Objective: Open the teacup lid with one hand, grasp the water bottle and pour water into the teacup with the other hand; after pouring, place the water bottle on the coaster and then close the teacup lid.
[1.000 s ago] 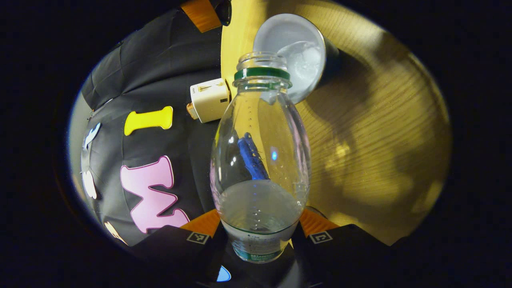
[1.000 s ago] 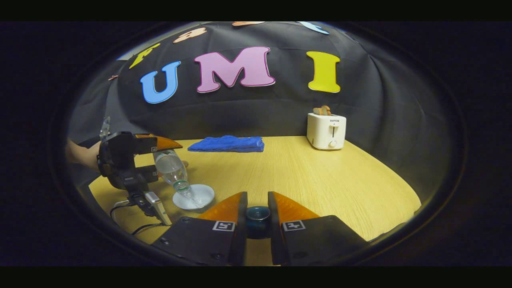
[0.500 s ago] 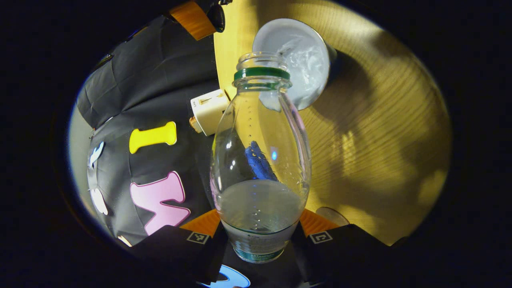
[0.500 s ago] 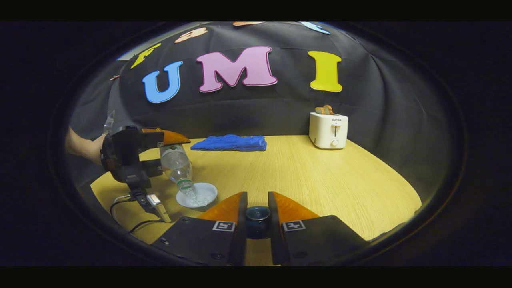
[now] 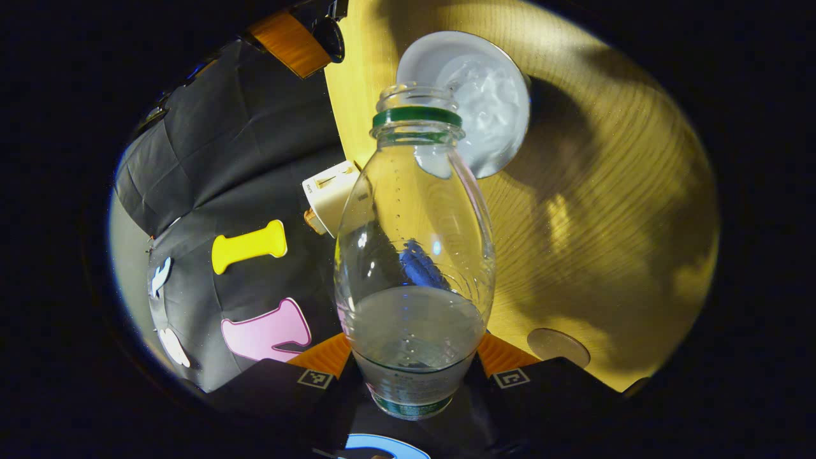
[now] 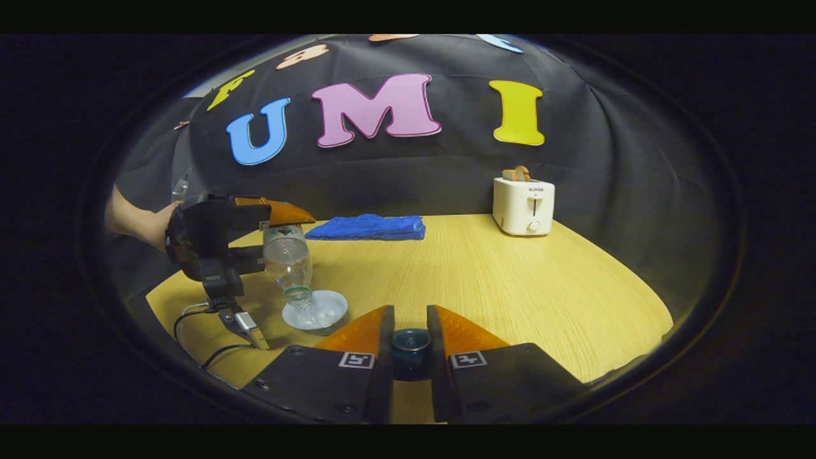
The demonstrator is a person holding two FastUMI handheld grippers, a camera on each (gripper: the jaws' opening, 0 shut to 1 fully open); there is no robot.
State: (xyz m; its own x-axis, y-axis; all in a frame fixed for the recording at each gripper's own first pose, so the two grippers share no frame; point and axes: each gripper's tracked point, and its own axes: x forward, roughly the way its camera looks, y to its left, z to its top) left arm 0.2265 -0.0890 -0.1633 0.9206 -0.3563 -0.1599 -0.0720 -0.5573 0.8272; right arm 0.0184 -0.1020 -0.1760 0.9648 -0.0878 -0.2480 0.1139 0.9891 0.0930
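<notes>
Water bottle [image 5: 414,255], clear plastic with a green neck ring and no cap, is clamped near its base between the two fingers of the left gripper [image 5: 414,373], which press on it from either side. In the left gripper view its open mouth reaches over the rim of the white teacup [image 5: 475,95], and the liquid inside the cup looks churned and bubbly. What water remains in the bottle sits around its labelled end, close to the fingers. The right gripper view shows the same bottle tipped steeply, neck down, with its mouth just above the teacup, which stands on the wooden table [image 6: 510,280] near its front left edge. A person's hand [image 6: 137,220] holds the left gripper from behind, and a cable trails from it onto the table. The right gripper [image 6: 410,338] is closed on the dark blue-green knob of the teacup lid [image 6: 410,347], both fingers pressing against it, the lid held well apart from the cup. A round coaster [image 5: 558,346] lies flat on the table, low and to the right in the left gripper view. At the back of the table lie a folded blue towel [image 6: 366,227] and a white toaster [image 6: 524,207] with bread in its slots.
</notes>
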